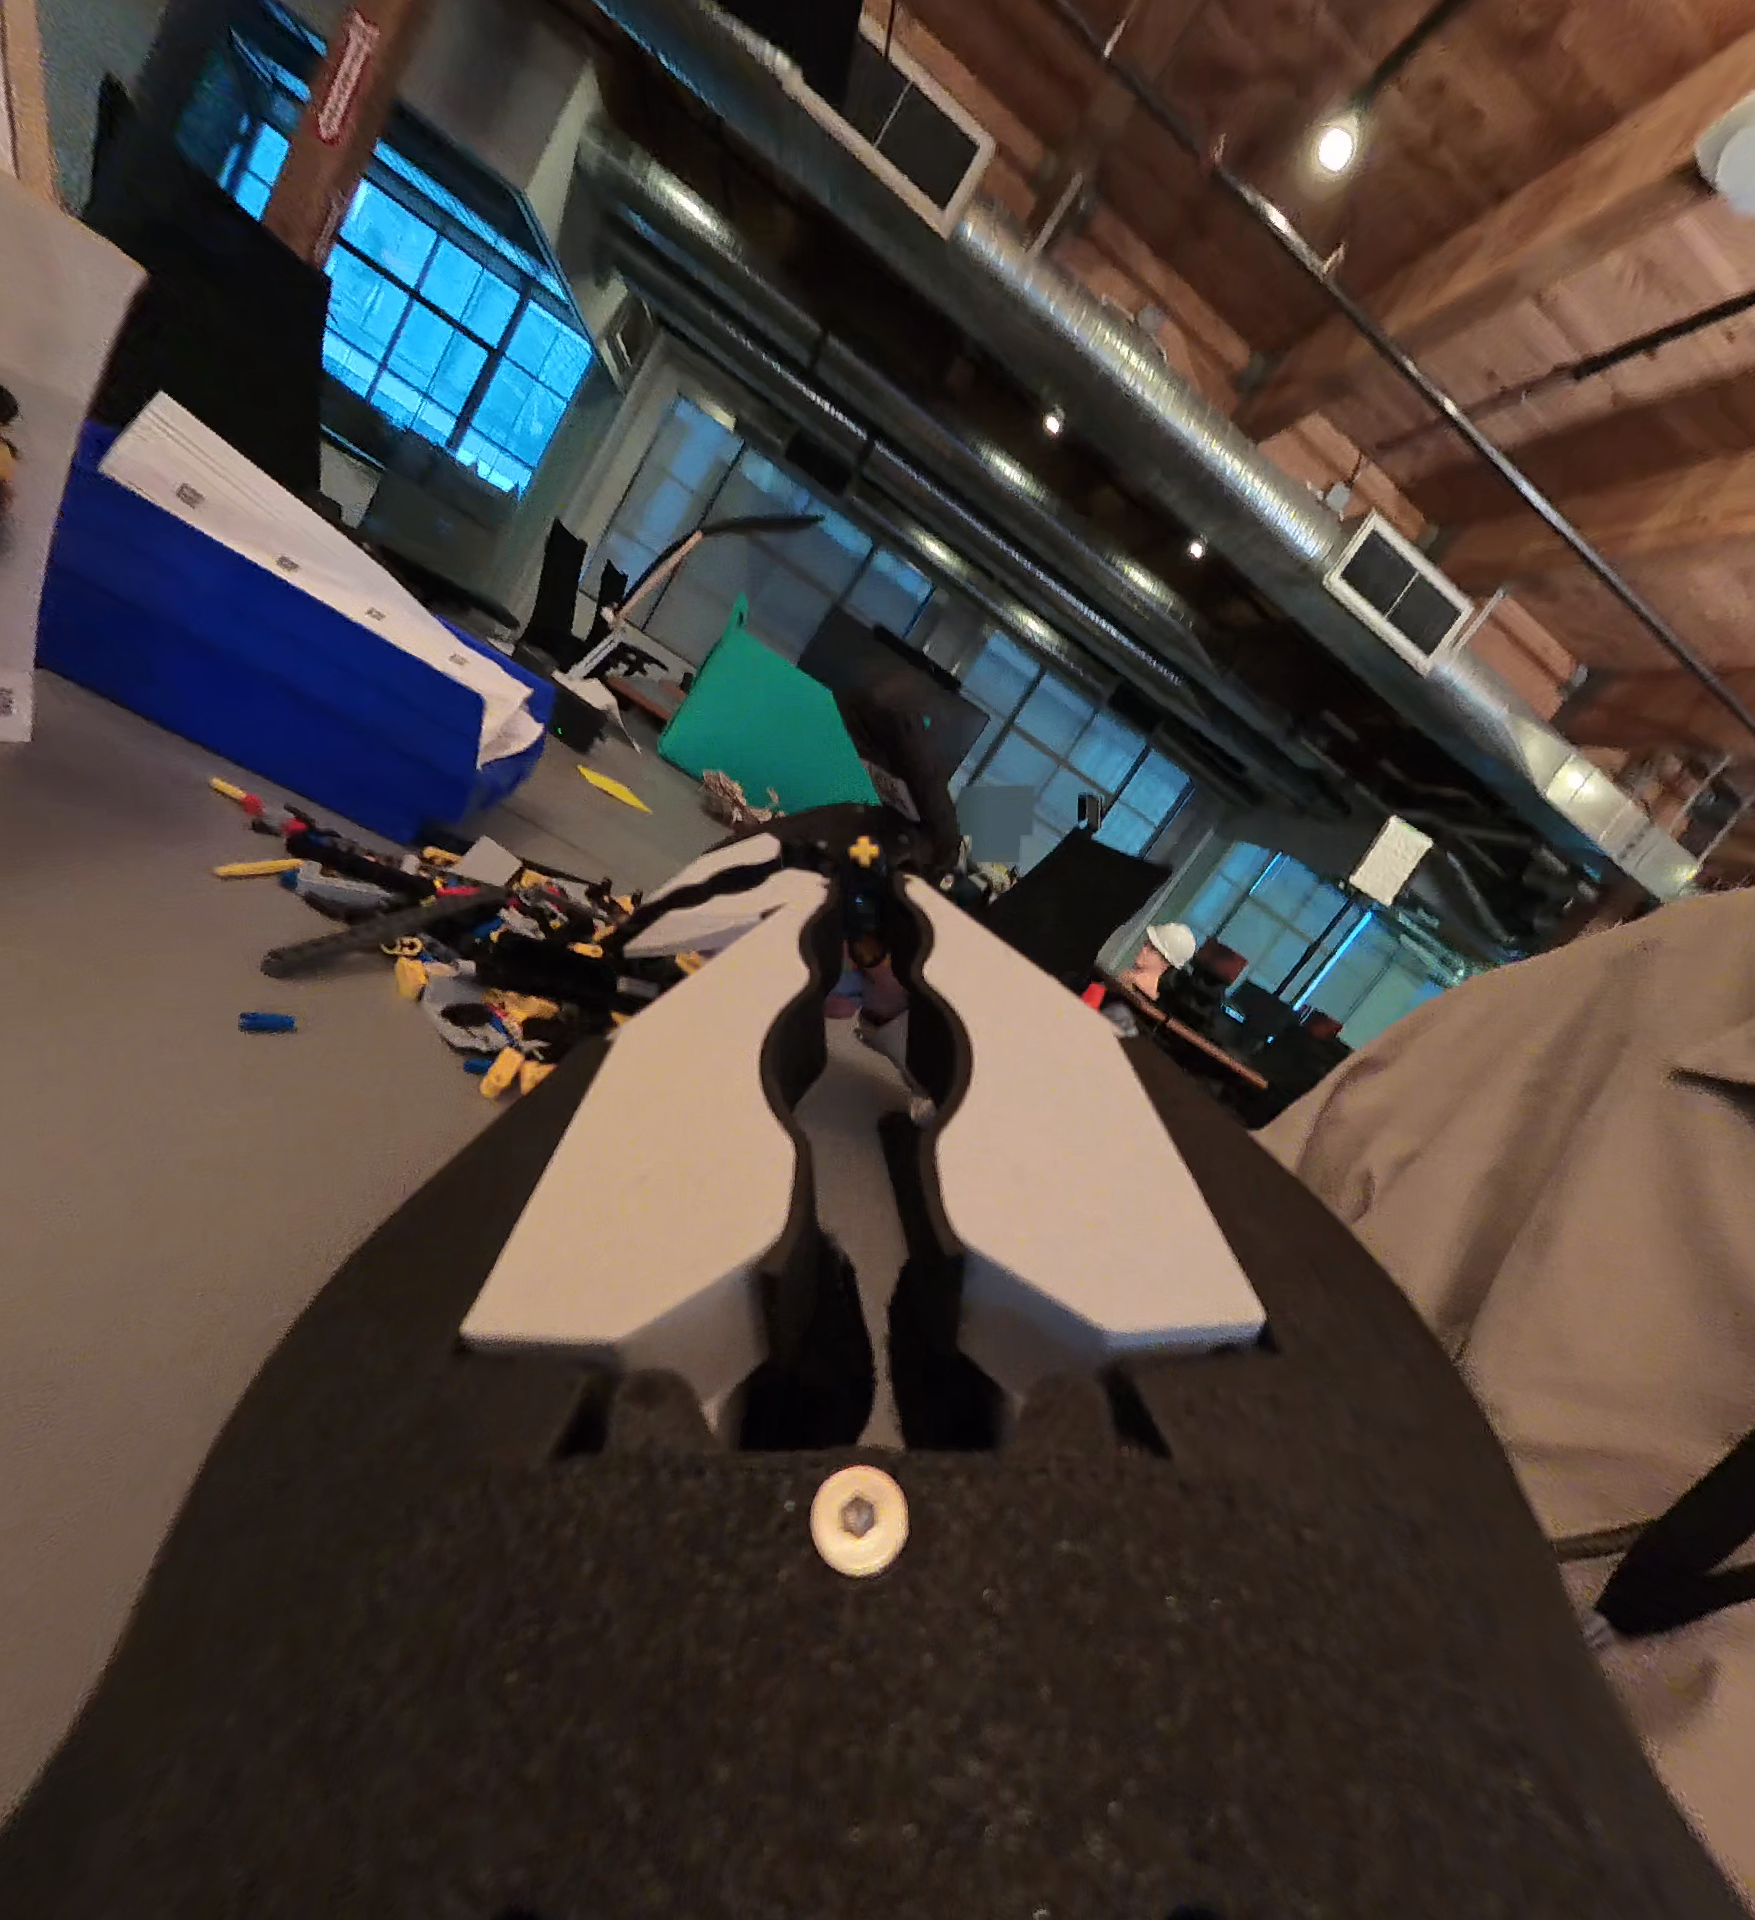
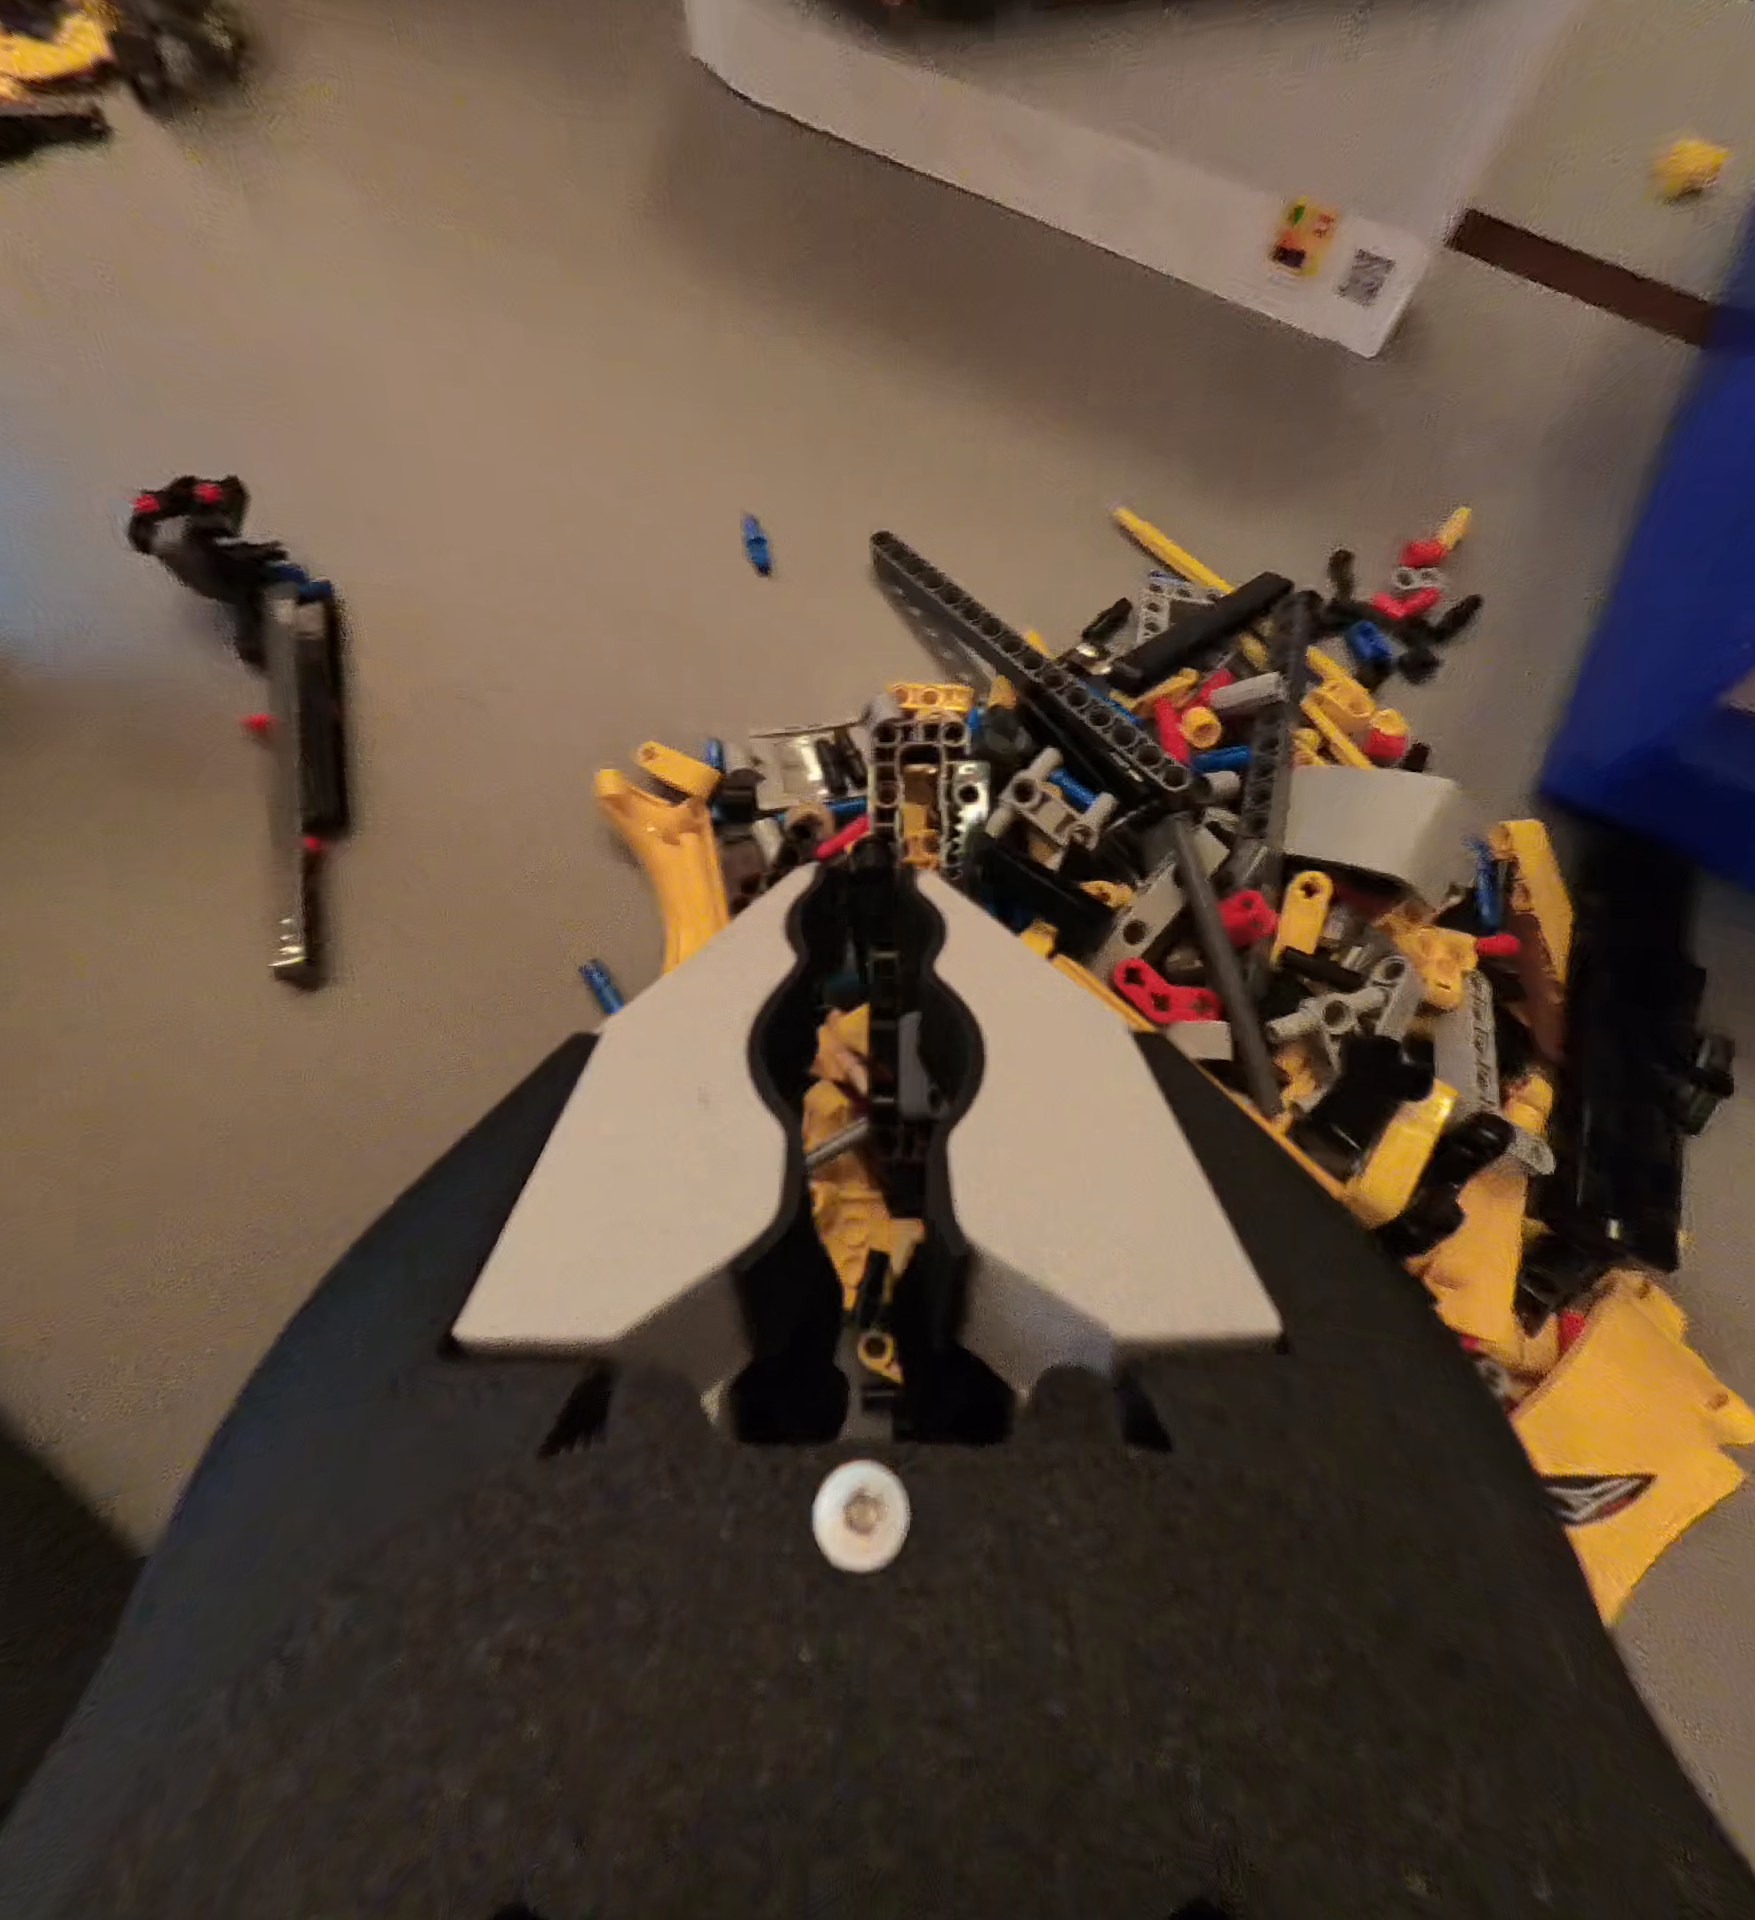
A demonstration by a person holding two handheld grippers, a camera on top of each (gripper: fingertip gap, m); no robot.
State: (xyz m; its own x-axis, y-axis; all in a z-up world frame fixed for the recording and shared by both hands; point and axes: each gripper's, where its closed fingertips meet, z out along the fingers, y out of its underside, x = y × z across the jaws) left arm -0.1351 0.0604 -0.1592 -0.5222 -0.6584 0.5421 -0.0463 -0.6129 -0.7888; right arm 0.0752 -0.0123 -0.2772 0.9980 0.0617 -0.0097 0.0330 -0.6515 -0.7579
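My left gripper (image 1: 865, 883) is raised off the grey table (image 1: 125, 1143), tilted up toward the room. It is shut on a small dark part with a yellow cross-shaped end (image 1: 865, 854) that pokes out at the tips. A pile of yellow, black, grey and red building pieces (image 1: 499, 945) lies to its left. My right gripper (image 2: 878, 883) points down over the same pile (image 2: 1268, 883). It is shut on a long black frame piece (image 2: 894, 997) that runs between the fingers and sticks out past the tips. What looks like its white finger shows in the left wrist view (image 1: 727, 894).
A blue bin (image 2: 1735, 623) stands right of the pile; it also shows in the left wrist view (image 1: 260, 644). A white booklet (image 2: 1112, 177) lies behind. A black and grey part-built piece (image 2: 296, 727) lies to the left. A beige sleeve (image 1: 1579, 1195) is close on the right. The tips of one gripper are about 25 cm away from the tips of the other.
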